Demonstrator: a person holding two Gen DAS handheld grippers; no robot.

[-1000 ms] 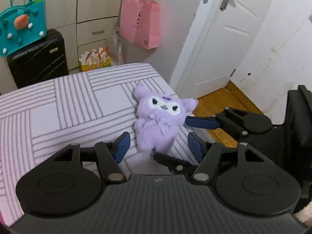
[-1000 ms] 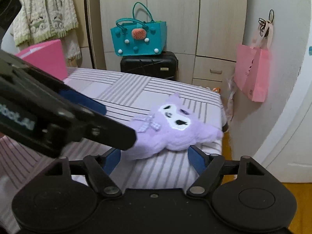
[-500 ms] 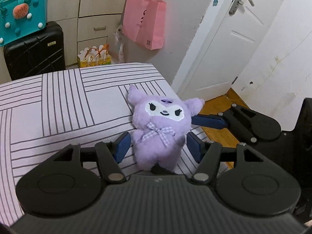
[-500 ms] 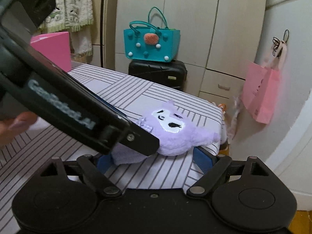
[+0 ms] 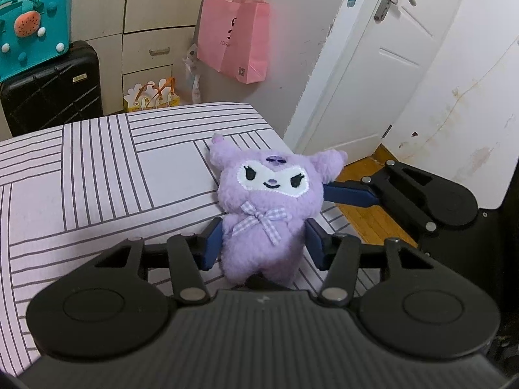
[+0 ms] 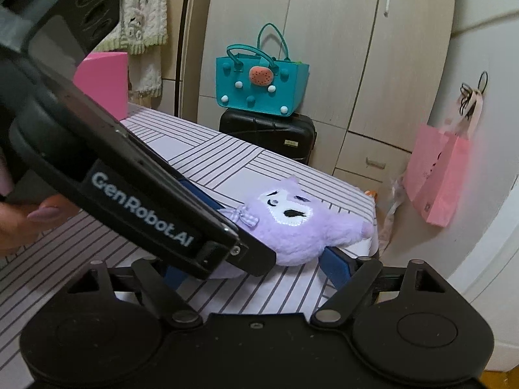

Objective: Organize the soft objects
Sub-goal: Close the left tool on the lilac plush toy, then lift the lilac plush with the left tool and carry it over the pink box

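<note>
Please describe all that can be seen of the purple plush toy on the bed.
The purple plush toy is fluffy, with a white face patch, black stitched eyes, two pointed ears and a checked bow at its neck. It lies on its back near the corner of the striped bed, head toward the door side. The left tongs have just been closing; their blue pads sit against both sides of its body. The right tongs stand open around its lower side; one blue pad shows beside its head.

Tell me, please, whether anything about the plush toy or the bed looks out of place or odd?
Only its spot: the purple plush toy lies at the very corner of the striped bed, one ear reaching the edge. It looks intact, between the left gripper's closing jaws.
</note>
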